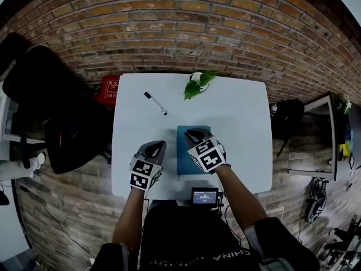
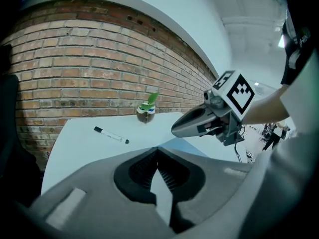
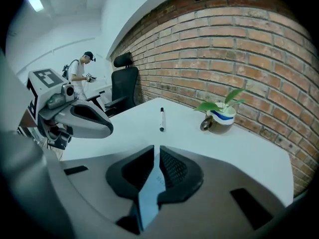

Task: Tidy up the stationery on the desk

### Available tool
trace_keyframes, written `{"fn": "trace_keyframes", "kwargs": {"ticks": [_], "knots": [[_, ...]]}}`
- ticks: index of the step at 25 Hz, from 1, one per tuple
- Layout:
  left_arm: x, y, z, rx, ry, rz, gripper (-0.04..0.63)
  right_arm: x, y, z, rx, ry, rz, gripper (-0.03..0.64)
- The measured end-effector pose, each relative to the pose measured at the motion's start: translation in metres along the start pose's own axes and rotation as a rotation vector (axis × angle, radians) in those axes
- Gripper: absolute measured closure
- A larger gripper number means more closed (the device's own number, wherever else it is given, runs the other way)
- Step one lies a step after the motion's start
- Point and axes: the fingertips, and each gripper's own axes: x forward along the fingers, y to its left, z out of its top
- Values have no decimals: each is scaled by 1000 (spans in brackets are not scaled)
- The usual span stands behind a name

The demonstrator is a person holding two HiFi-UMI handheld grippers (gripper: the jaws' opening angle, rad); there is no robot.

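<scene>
A black-and-white marker lies on the far left part of the white desk. A teal-blue notebook lies flat near the front edge. My right gripper hovers over the notebook, which shows through the narrow slit between its empty jaws. My left gripper is just left of the notebook over bare desk, shut on nothing.
A small potted plant stands at the desk's far edge by the brick wall. A small screen device sits at the front edge. A black chair and a red box are at the left.
</scene>
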Motion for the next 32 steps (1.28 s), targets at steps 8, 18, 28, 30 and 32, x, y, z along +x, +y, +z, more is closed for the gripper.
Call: {"fn": "trace_keyframes", "kwargs": {"ticks": [8,18,28,30,32], "knots": [[4,57,-18,-47,30,8,583,86,3,32,-75,103,26,543],[3,77,-43,-77,51,-16,583,159,-8,52,-152,231,0,508],[0,81,-49,-82,65,-32,583,173,-4,48,-145,295,13,541],[0,79,-49,-75,64,-34,583,167,-4,47,-144,286,7,541],[0,75,-47,-63,64,-36,583,156,-4,47,-135,269,1,541]]}}
